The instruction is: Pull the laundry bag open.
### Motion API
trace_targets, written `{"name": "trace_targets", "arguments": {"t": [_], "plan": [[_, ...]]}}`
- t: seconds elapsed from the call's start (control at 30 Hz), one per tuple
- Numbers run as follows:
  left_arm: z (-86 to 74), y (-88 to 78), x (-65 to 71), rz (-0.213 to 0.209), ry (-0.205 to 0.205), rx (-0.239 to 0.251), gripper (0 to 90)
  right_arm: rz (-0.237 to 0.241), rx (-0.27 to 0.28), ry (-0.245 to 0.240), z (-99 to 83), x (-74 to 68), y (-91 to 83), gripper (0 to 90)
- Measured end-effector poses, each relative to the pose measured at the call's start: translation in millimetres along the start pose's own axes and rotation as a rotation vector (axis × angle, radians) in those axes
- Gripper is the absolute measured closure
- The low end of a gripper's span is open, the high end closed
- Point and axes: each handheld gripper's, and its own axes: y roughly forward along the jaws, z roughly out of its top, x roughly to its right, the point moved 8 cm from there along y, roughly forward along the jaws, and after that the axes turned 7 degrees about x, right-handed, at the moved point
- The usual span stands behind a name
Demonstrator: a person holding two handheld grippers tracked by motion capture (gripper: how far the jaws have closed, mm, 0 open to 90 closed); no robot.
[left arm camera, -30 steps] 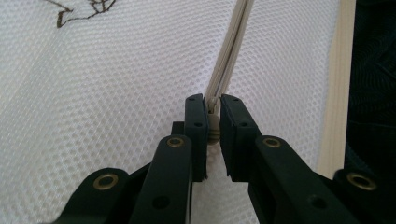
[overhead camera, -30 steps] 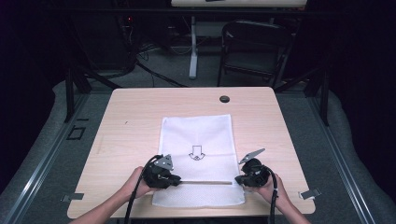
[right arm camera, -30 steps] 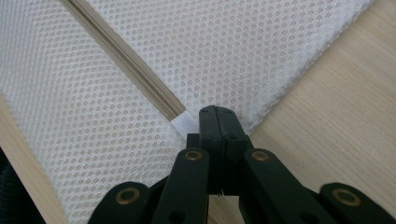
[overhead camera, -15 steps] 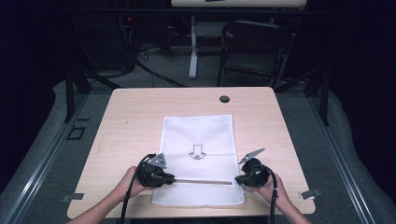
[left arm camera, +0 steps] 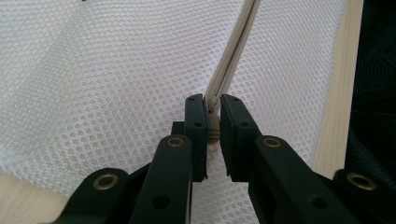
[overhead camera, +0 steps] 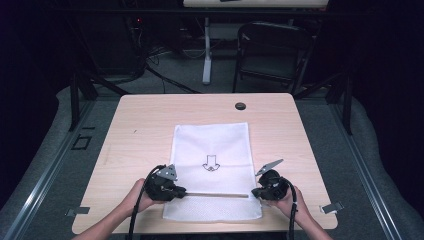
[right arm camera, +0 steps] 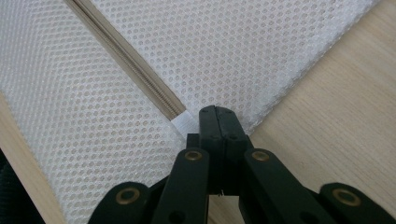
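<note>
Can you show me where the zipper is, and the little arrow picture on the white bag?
zipper [overhead camera: 215, 194]: high view, on the middle of the tan strip between both grippers.
arrow picture [overhead camera: 210, 162]: high view, on the arrow's shaft.
white bag [overhead camera: 210, 140]: high view, on bare mesh above the arrow.

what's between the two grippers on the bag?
In the high view, the beige zipper runs straight across the white mesh bag from the left gripper to the right gripper. Nothing else lies on that stretch.
</note>
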Motion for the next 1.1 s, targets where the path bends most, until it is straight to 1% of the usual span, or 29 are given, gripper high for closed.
{"name": "trace_targets", "arguments": {"t": [0.1, 0.13, 0.17, 0.2, 0.27, 0.4, 0.43, 0.5, 0.57, 0.63, 0.67, 0.7, 0.73, 0.83, 0.9, 0.93, 0.97, 1.0, 1.03, 1.07, 1.1], "plan": [[-3.0, -4.4, -2.3, 0.009, -0.007, -0.004, 81.9, 0.0, 0.004, 0.003, 0.1, -0.1, 0.2, 90.0], [-4.2, -6.3, -3.4, 0.014, -0.009, 0.0, 81.9, 0.0, -0.001, -0.001, -0.1, 0.1, -0.1, 90.0], [-6.3, -7.9, -4.7, 0.023, -0.015, -0.005, 81.9, 0.004, -0.001, -0.001, -0.1, 0.1, -0.1, 90.0], [-8.6, -10.2, -6.4, 0.029, -0.024, -0.005, 81.9, 0.0, -0.012, -0.003, -0.6, 0.9, -0.7, 90.0], [-14.5, -16.5, -11.2, 0.052, -0.036, -0.011, 81.9, -0.001, -0.011, -0.003, -0.4, 0.7, -0.5, 90.0], [-28.2, -30.5, -19.1, 0.094, -0.077, -0.014, 81.9, -0.001, -0.013, -0.001, -0.3, 1.0, -0.6, 90.0], [-31.4, -33.1, -20.7, 0.106, -0.082, -0.017, 81.9, 0.0, -0.014, -0.001, -0.4, 1.0, -0.6, 90.0], [-37.6, -37.6, -23.4, 0.127, -0.104, -0.022, 81.9, -0.001, -0.014, 0.0, -0.3, 1.0, -0.6, 90.0], [-42.2, -42.8, -25.8, 0.134, -0.12, -0.019, 81.9, 0.0, -0.015, -0.002, -0.4, 0.9, -0.7, 90.0], [-42.6, -45.6, -24.5, 0.125, -0.133, -0.004, 81.9, -0.003, -0.012, 0.001, -0.4, 1.0, -0.6, 90.0], [-42.1, -45.9, -24.4, 0.137, -0.124, -0.01, 81.9, 0.0, -0.014, -0.001, -0.5, 0.9, -0.7, 90.0], [-41.7, -45.1, -23.8, 0.14, -0.123, -0.015, 81.9, -0.003, -0.013, 0.006, -0.4, 0.6, -0.7, 90.0], [-41.9, -44.5, -23.8, 0.142, -0.124, -0.021, 81.9, 0.0, -0.013, -0.001, -0.5, 1.0, -0.7, 90.0], [-43.3, -42.8, -24.6, 0.134, -0.13, -0.031, 81.7, -0.002, -0.011, -0.001, -0.3, 0.7, -0.5, 90.0], [-41.6, -43.3, -24.7, 0.134, -0.141, -0.018, 81.4, -0.002, 0.0, -0.003, 0.1, -0.2, -0.1, 90.0], [-40.5, -44.3, -24.7, 0.131, -0.139, -0.009, 81.0, -0.004, -0.004, -0.013, -0.6, 0.4, -0.9, 90.0], [-39.5, -45.8, -25.1, 0.132, -0.149, 0.001, 80.0, -0.003, 0.003, -0.012, -0.7, 0.5, -0.9, 90.0], [-38.3, -47.1, -25.7, 0.127, -0.163, 0.012, 74.5, 0.003, 0.014, -0.015, -0.1, -0.7, -0.6, 87.5], [-37.2, -48.9, -26.1, 0.123, -0.169, 0.023, 68.4, 0.011, 0.008, -0.025, 0.8, -1.3, -2.3, 74.1], [-36.6, -50.5, -27.4, 0.133, -0.18, 0.025, 61.5, 0.04, 0.01, -0.018, 2.8, -4.2, -3.5, 68.0], [-35.5, -52.1, -28.0, 0.135, -0.191, 0.035, 55.1, 0.022, 0.003, -0.024, 3.8, -4.6, -4.7, 67.2]]}}
